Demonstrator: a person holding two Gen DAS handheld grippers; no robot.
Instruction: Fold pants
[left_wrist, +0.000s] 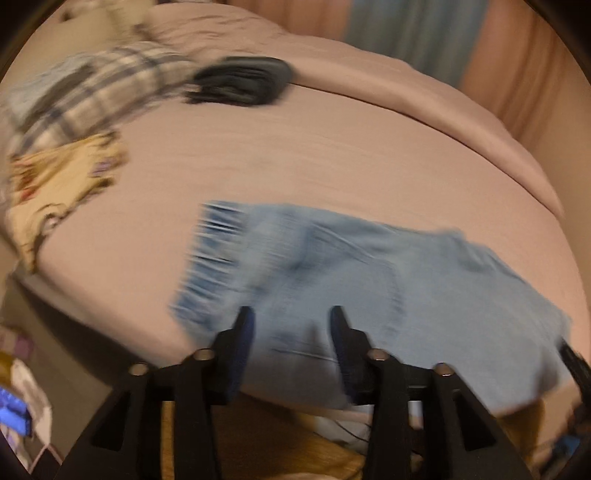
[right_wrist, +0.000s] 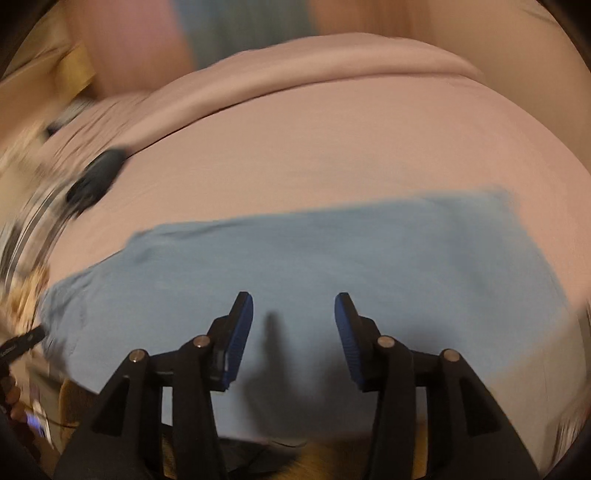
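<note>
Pants: your light-blue denim pants (right_wrist: 295, 266) lie folded flat on the pink bedsheet (left_wrist: 295, 155).
Left gripper (left_wrist: 291, 325): jaws spread, pinching nothing.
Right gripper (right_wrist: 293, 314): jaws spread, empty.

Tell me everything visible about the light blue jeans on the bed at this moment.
The light blue jeans are faded denim, lying flat on the pinkish bedsheet near its front edge, folded into a roughly rectangular bundle. Stitched seams and what looks like a pocket outline show; the left end in the left wrist view is streaked by blur. Both tools, left and right, hang open above them, gripping nothing. Nothing else touches them.
</note>
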